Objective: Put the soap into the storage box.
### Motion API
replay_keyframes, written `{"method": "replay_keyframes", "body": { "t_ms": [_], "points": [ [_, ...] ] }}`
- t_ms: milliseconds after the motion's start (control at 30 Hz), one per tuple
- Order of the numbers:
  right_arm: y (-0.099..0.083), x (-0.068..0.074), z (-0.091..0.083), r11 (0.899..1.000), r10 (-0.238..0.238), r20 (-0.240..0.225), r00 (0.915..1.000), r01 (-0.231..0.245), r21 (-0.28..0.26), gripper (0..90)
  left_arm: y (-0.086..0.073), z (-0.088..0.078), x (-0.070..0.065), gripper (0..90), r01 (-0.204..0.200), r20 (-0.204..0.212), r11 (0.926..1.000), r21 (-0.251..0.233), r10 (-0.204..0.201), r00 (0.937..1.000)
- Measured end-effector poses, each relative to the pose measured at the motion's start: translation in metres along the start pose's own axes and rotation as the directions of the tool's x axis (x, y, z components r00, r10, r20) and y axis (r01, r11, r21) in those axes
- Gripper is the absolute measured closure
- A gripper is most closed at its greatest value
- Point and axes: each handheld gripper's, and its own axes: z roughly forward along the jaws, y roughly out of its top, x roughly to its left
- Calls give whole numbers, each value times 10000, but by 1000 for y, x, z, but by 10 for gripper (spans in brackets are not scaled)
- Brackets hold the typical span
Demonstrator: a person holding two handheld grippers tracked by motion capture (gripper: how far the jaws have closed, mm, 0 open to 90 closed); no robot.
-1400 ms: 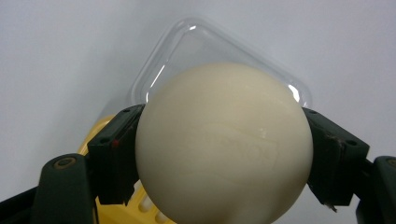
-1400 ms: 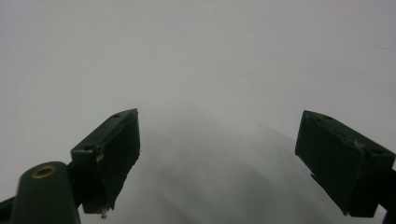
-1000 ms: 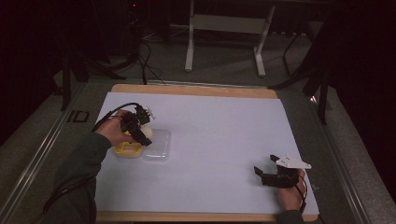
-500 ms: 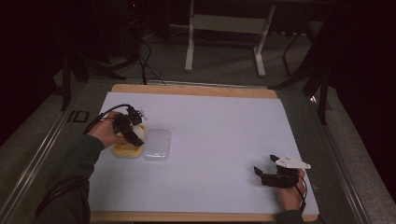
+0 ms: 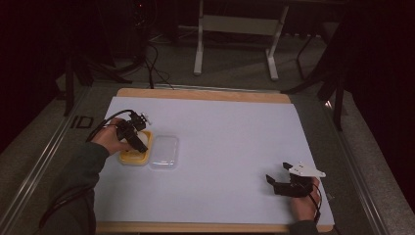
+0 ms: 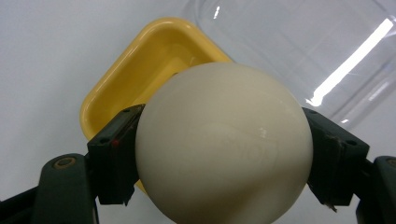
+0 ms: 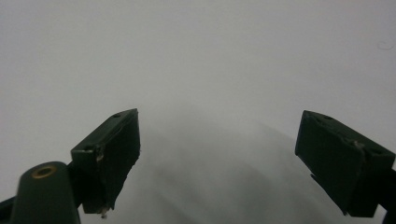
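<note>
My left gripper (image 6: 224, 154) is shut on a cream-white ball (image 6: 224, 144), with a black pad pressed on each side of it. Just beyond the ball lies a yellow rectangular tub (image 6: 140, 74), right under the gripper (image 5: 139, 142) in the high view, where that tub (image 5: 132, 157) sits at the table's left. A clear plastic lid (image 5: 164, 152) lies flat against the tub's right side, also seen as the clear lid (image 6: 299, 42) in the left gripper view. My right gripper (image 7: 233, 154) stands open over bare white surface, near the front right corner (image 5: 278, 182).
A white sheet (image 5: 230, 142) covers the wooden tabletop (image 5: 205, 94). Dark floor, cables and a metal stand's legs (image 5: 235, 44) lie beyond the far edge. A grey metal rail (image 5: 44, 156) runs along the table's left side.
My left hand has shifted left and a little lower with the ball, settling over the yellow tub. The right hand has stayed where it was.
</note>
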Motion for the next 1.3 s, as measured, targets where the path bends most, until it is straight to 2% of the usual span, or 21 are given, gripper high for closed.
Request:
{"method": "replay_keyframes", "body": {
  "t_ms": [267,633,733,1000,1133,1300],
  "points": [
    [0,0,0,10000,-7,17,10000,7,15,140,-1,9,7,233,89,-189,9998,154,-86,9998],
    [0,0,0,10000,-15,10,10000,15,12,140,-6,19,13,233,130,-103,9997,222,-128,9999],
    [0,0,0,10000,-1,9,10000,1,22,140,-8,23,12,233,-145,-142,9995,280,149,9998],
    [0,0,0,10000,-12,20,10000,12,8,140,-11,31,12,233,-315,-127,9992,249,319,9994],
    [0,0,0,10000,-19,19,10000,19,13,140,-10,33,13,232,-269,76,9995,152,268,9996],
    [0,0,0,10000,-24,19,10000,24,14,141,-10,34,13,227,-502,49,9981,358,500,9987]
  ]
}}
